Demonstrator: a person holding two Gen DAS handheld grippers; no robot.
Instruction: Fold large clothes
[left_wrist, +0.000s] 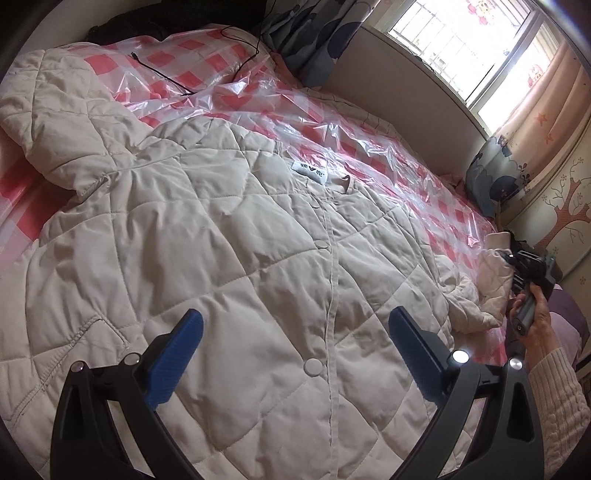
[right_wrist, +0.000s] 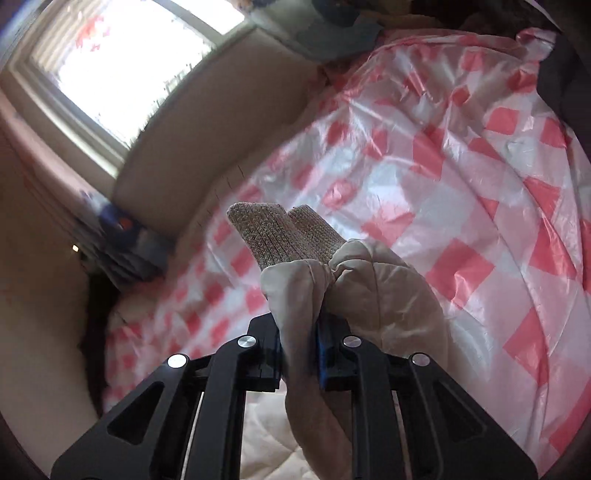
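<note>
A cream quilted jacket (left_wrist: 229, 258) lies spread front-up on a bed, snaps closed down the middle, one sleeve (left_wrist: 62, 122) stretched to the upper left. My left gripper (left_wrist: 295, 328) hovers open above the jacket's lower front, its blue fingers (left_wrist: 177, 354) wide apart with nothing between them. In the right wrist view my right gripper (right_wrist: 301, 332) is shut on the other sleeve (right_wrist: 369, 288), bunched cream fabric with a knitted cuff (right_wrist: 273, 232) sticking out past the jaws. The left wrist view shows that right gripper (left_wrist: 532, 273) at the far right, held by a hand.
A pink-and-white checked plastic sheet (left_wrist: 369, 140) covers the bed. A black cable (left_wrist: 192, 77) lies on it near the top. A padded headboard (left_wrist: 399, 81), window and curtains stand behind. A cushion (left_wrist: 491, 177) sits at the right. The person's knitted sleeve (left_wrist: 554, 398) is at the lower right.
</note>
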